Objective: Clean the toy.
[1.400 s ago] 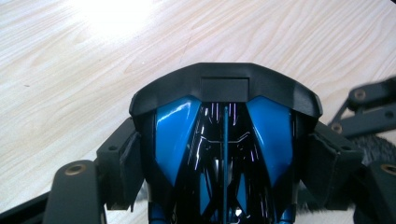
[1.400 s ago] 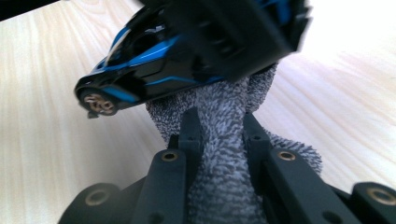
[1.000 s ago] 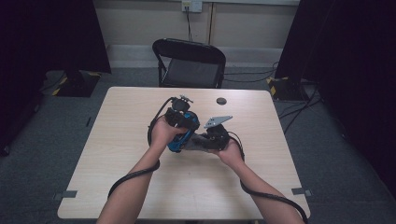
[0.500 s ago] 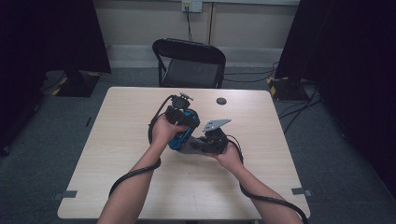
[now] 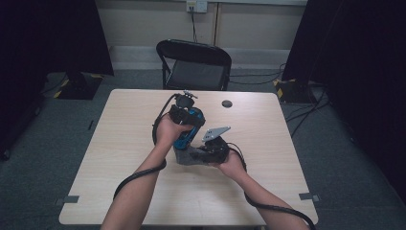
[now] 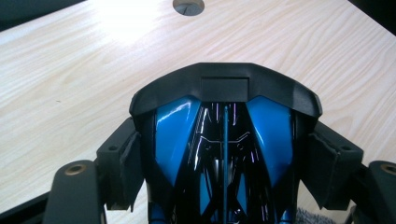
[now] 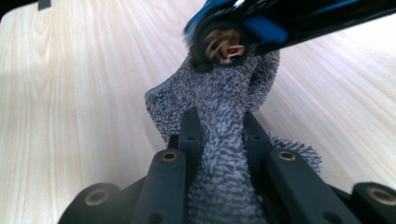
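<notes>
My left gripper is shut on a glossy blue-and-black object, held above the middle of the table. In the left gripper view its jaws press on both sides of that object, whose black front rim points at the tabletop. My right gripper sits just below and to the right, shut on a grey fuzzy cloth. In the right gripper view the cloth runs up between the jaws and touches the lower end of the blue-and-black object.
The light wooden table has a small round black grommet near its far edge, also in the left gripper view. A black folding chair stands beyond the far edge. Cables trail from both grippers toward the person.
</notes>
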Demonstrator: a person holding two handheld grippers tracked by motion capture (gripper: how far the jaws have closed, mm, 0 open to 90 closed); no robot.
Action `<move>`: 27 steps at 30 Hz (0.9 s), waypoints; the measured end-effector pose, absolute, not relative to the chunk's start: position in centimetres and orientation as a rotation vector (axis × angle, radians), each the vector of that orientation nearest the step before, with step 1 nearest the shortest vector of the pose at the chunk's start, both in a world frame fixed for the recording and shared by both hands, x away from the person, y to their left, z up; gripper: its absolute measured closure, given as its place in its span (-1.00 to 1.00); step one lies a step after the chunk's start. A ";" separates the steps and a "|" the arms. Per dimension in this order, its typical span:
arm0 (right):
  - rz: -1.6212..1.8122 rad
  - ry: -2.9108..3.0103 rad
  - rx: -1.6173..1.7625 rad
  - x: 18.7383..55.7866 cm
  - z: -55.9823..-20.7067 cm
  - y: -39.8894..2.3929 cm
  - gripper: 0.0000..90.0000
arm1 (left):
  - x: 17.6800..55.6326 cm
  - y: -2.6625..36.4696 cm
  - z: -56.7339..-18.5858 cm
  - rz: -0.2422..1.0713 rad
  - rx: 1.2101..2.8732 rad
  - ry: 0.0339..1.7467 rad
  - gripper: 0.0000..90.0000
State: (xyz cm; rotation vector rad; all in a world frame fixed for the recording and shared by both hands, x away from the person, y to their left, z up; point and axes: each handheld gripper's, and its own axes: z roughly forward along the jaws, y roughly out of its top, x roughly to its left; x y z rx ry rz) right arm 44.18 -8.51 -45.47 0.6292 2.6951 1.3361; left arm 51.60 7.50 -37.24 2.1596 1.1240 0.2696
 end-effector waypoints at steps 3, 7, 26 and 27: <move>1.321 2.709 0.610 44.0 -45.6 -8.4 0.68 | 51.6 7.7 -37.0 0.274 2.154 1.124 -0.43; 1.287 2.711 0.606 44.1 -45.8 -8.8 0.68 | 51.5 8.2 -36.6 0.283 2.150 1.123 -0.43; 1.239 2.528 0.858 46.6 -45.0 -16.7 0.67 | 50.1 14.0 -38.9 0.261 2.159 1.227 -0.43; 1.234 2.519 0.870 46.7 -45.1 -17.0 0.67 | 50.0 14.3 -39.2 0.257 2.157 1.236 -0.43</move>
